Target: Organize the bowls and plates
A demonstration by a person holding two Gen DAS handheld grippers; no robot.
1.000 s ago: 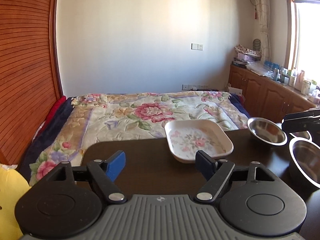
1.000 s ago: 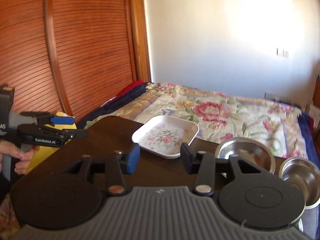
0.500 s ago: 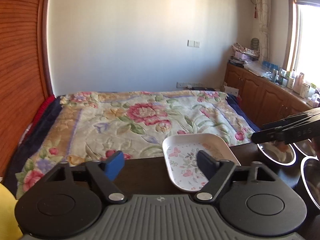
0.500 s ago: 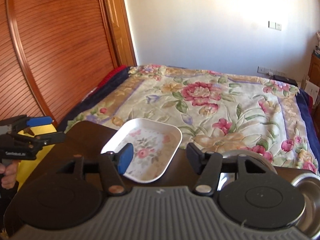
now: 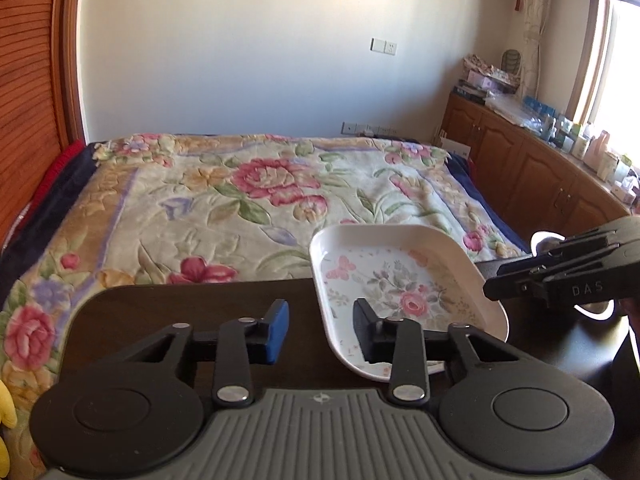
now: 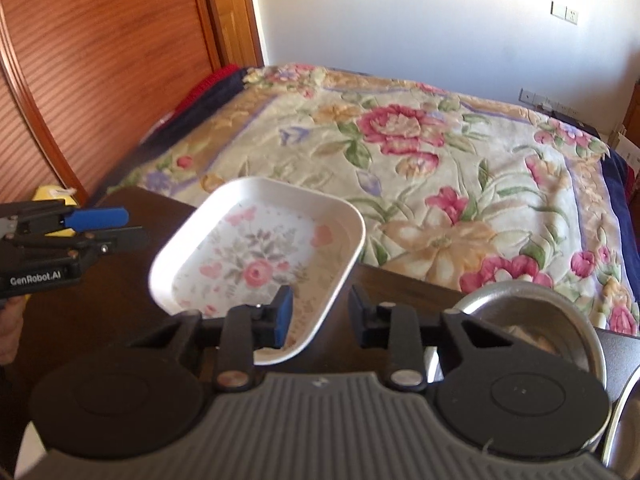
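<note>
A white square plate with a floral print (image 5: 400, 280) lies on the dark table (image 5: 180, 312) near its far edge; it also shows in the right wrist view (image 6: 256, 256). My left gripper (image 5: 320, 334) is open, its jaws either side of the plate's near left rim. My right gripper (image 6: 320, 314) is open, its jaws either side of the plate's near right rim. A steel bowl (image 6: 536, 320) stands right of the plate, partly hidden by my right gripper. A second steel bowl's rim (image 6: 624, 420) shows at the far right.
A bed with a floral blanket (image 5: 240, 200) lies just beyond the table. A wooden slatted wall (image 6: 100, 60) is at the left. A wooden cabinet with bottles (image 5: 560, 168) runs along the right under the window. A yellow object (image 5: 6, 412) sits at the table's left.
Both grippers have moved forward and closed in on the floral plate from either side. The plate now lies between each gripper's open jaws.
</note>
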